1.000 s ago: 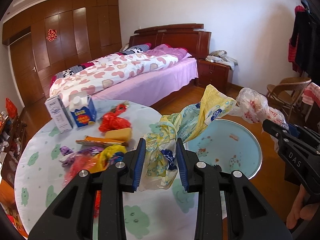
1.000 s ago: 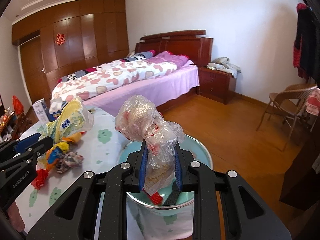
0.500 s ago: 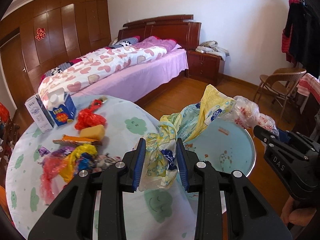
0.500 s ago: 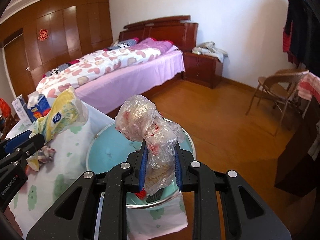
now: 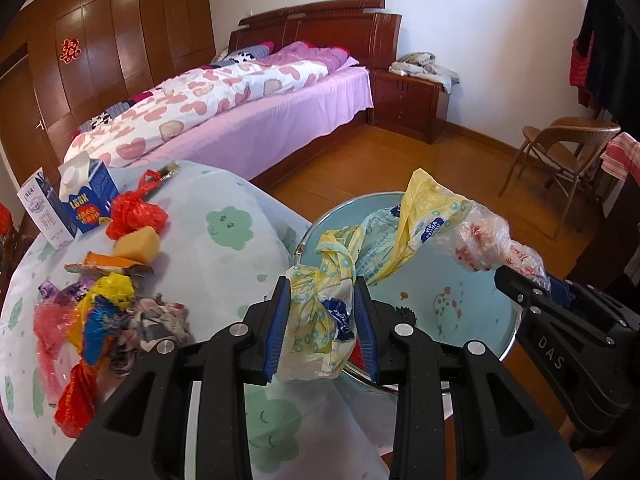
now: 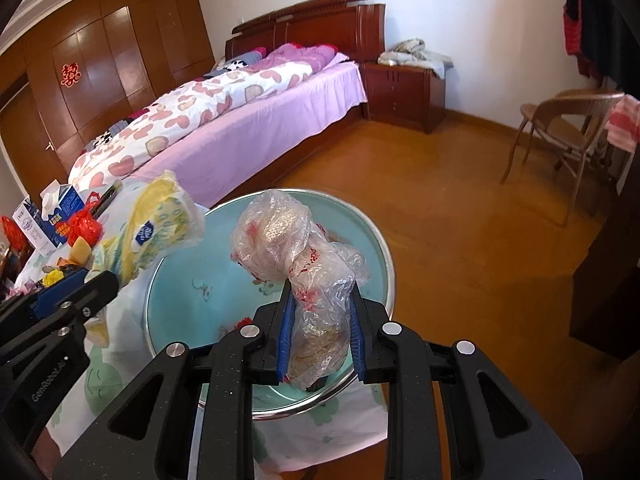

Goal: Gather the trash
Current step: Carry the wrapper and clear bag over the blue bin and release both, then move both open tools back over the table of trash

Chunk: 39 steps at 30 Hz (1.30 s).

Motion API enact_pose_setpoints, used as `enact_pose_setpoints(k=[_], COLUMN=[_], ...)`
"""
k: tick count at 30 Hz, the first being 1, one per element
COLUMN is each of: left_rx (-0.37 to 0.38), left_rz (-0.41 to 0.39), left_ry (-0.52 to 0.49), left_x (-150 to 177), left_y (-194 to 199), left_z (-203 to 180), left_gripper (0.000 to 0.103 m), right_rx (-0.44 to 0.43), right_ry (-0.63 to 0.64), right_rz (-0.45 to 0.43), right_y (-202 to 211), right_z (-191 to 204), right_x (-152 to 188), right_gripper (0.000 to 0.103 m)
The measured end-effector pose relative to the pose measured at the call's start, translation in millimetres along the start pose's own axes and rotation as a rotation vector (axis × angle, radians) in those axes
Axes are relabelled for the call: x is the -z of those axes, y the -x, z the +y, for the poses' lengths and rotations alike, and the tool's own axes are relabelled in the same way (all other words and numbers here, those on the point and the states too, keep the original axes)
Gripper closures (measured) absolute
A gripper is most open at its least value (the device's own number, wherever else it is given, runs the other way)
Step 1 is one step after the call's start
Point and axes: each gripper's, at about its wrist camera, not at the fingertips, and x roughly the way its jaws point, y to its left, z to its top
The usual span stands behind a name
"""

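My left gripper [image 5: 322,330] is shut on a crumpled yellow and blue plastic bag [image 5: 384,240], held above the rim of a light blue basin [image 5: 472,316]. My right gripper [image 6: 320,334] is shut on a clear plastic bag with red print [image 6: 288,240], and it hangs over the same basin [image 6: 192,280]. The clear bag [image 5: 488,244] shows in the left wrist view at the right, next to the yellow bag's tip. The yellow bag [image 6: 156,224] shows at the left of the right wrist view. More trash lies on the table: a red bag [image 5: 136,216], a yellow sponge [image 5: 138,244] and a heap of colourful wrappers [image 5: 96,312].
Two cartons [image 5: 84,200] stand at the table's far left on the cloud-print cloth [image 5: 224,248]. A bed with a heart-pattern quilt [image 5: 224,96] is behind, a nightstand [image 5: 412,96] beside it, a wooden chair [image 5: 560,148] at the right. Bare wooden floor [image 6: 460,220] lies beyond the basin.
Both grippers have come lower and closer over the basin, each still holding its bag. The basin now fills more of both views, and the table's trash has slid left.
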Motion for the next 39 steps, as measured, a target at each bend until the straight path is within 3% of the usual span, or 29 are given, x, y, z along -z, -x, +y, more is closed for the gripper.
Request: enact_pose_setpoints(k=[3,4,5,10,13,17,25,29,39], left_rx=[0.002,0.000,-0.005,-0.019,-0.023,-0.036,-0.089,-0.116,-0.146], left_rz=[0.019,0.021,0.020,0.007,-0.012,-0.047,-0.095,-0.102,-0.083], left_ry=[0.002,-0.002,-0.005,0.002,-0.007,-0.008,0.019,0.046,0.108], left_x=[1.2,1.9,2.2,2.0,1.9,2.6,8.0,13.5,32.3], left_y=[-7.4,-8.1,-8.3,-3.9,3.2,18.1,47.8,57.3,72.1], left_z=[1.0,0.4,0.5,5.3,5.8,9.8,29.5,47.3,85.5], left_gripper=[0.067,0.065,0.060,0.039,0.032,0.020,0.008,0.007,0.006], right_rx=[-0.018,-0.022,-0.027,-0.018,-0.003,0.020,0.086,0.096,0.061], right_ry=[-0.010,-0.017,-0.022,-0.033,-0.040,-0.052,-0.035,-0.017,0.102], right_rz=[0.015,0.015,0.014,-0.021,-0.052,-0.106,-0.216,-0.225,-0.192], right_y=[-5.6,-6.1,-6.1,2.4,9.8,24.1,43.2,47.5,57.9], right_z=[-1.7,-2.6,-2.0,-1.8,-3.6,-3.2,14.3,22.6,59.5], right_x=[0.1,0.5,1.1,0.3,-2.3,-3.7,1.0,2.2,4.8], right_gripper=[0.075,0.068,0.064,0.062,0.059,0.044,0.012,0.007,0.007])
